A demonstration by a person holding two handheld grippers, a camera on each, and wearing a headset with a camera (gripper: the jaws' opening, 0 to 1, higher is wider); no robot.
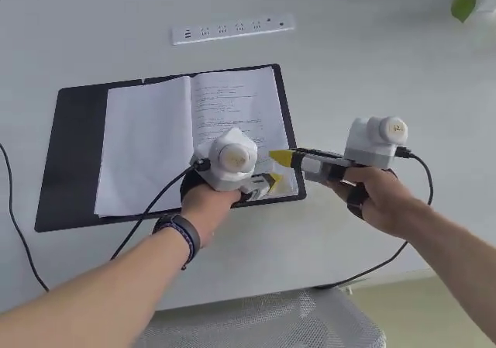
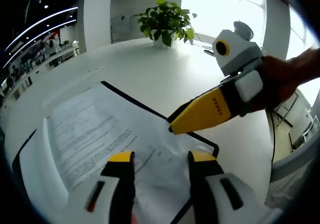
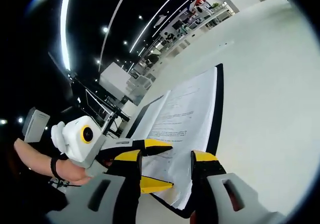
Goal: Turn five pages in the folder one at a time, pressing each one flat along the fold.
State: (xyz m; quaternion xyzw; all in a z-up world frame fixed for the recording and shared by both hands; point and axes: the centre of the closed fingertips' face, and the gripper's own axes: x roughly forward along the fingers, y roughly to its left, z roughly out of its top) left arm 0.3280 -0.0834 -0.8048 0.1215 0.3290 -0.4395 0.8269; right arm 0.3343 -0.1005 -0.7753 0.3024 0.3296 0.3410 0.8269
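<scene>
Head view, reading left to right: the black folder (image 1: 77,162) lies open on the white table (image 1: 372,69). A blank page (image 1: 147,146) is on its left half, then the fold (image 1: 191,123), then the printed page (image 1: 232,108) on the right. Both tools are bunched at that printed page's lower right corner.

My read is that this is the start of a page turn, the bit where you try to get hold of one sheet. No idea how many of the five are done, nothing here shows it.

The left gripper (image 1: 263,184) sits over the corner, just inside the folder's bottom edge. In the left gripper view its two yellow tips are spread apart with the printed sheet showing between them, and the paper looks a bit rumpled near the corner. So it's released, not pinching anything, though I can't tell if a tip is touching the paper.

The right gripper (image 1: 283,157) comes in from the right, its yellow nose at the page's right edge, just beside the other tool. In the right gripper view its jaws are also apart with nothing between them, so it's released too.

Next, I reckon one tool has to nip just the top sheet at that corner (easy to grab two), carry it over to the left side, then run along the fold to press it flat.
</scene>
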